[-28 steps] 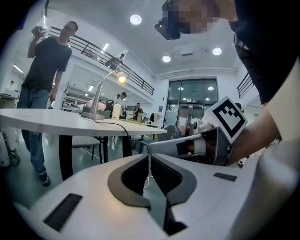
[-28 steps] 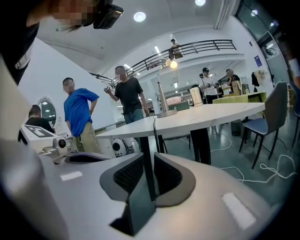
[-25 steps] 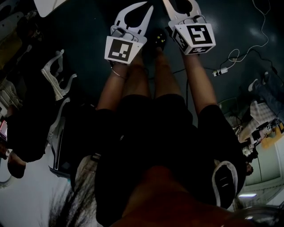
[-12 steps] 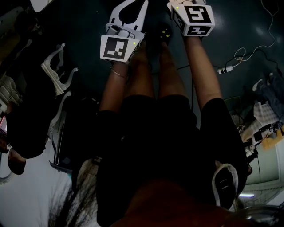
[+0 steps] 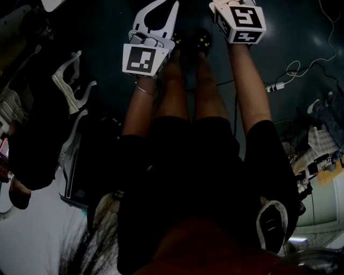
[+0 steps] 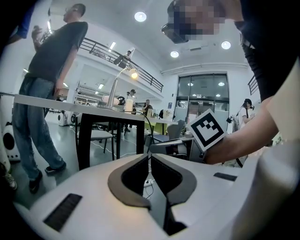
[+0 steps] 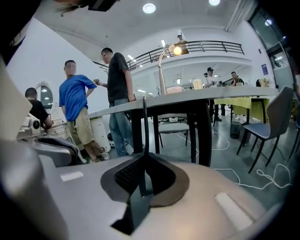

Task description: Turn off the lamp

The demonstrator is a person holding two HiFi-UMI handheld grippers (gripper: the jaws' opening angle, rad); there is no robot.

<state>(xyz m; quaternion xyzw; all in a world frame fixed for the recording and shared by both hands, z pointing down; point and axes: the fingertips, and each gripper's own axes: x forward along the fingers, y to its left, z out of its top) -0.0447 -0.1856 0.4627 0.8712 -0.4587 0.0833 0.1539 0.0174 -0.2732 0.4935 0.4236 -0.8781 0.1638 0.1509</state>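
Note:
The lamp (image 7: pixel 164 70) stands on a white-topped black table (image 7: pixel 197 96) some way ahead, its head (image 7: pixel 177 49) lit. In the left gripper view the same lamp (image 6: pixel 123 84) glows on the table (image 6: pixel 79 108). My left gripper (image 6: pixel 149 157) is shut with nothing in it and held low, far from the lamp; in the head view it (image 5: pixel 173 4) sits over my knees. My right gripper (image 7: pixel 143 101) has just been closing; its jaws now meet with nothing between them. Its marker cube (image 5: pixel 240 21) shows at the head view's top edge, fingertips cut off.
Two people (image 7: pixel 93 108) stand left of the table, another (image 6: pixel 47 84) nearer my left. Chairs (image 7: pixel 272 126) and cables (image 7: pixel 262 176) lie to the right. A power strip (image 5: pixel 271 86) with cord sits on the dark floor; white gripper parts (image 5: pixel 70 88) rest at left.
In the head view both grippers have slid toward the top edge. The right gripper's fingers, visible before, are now out of the picture.

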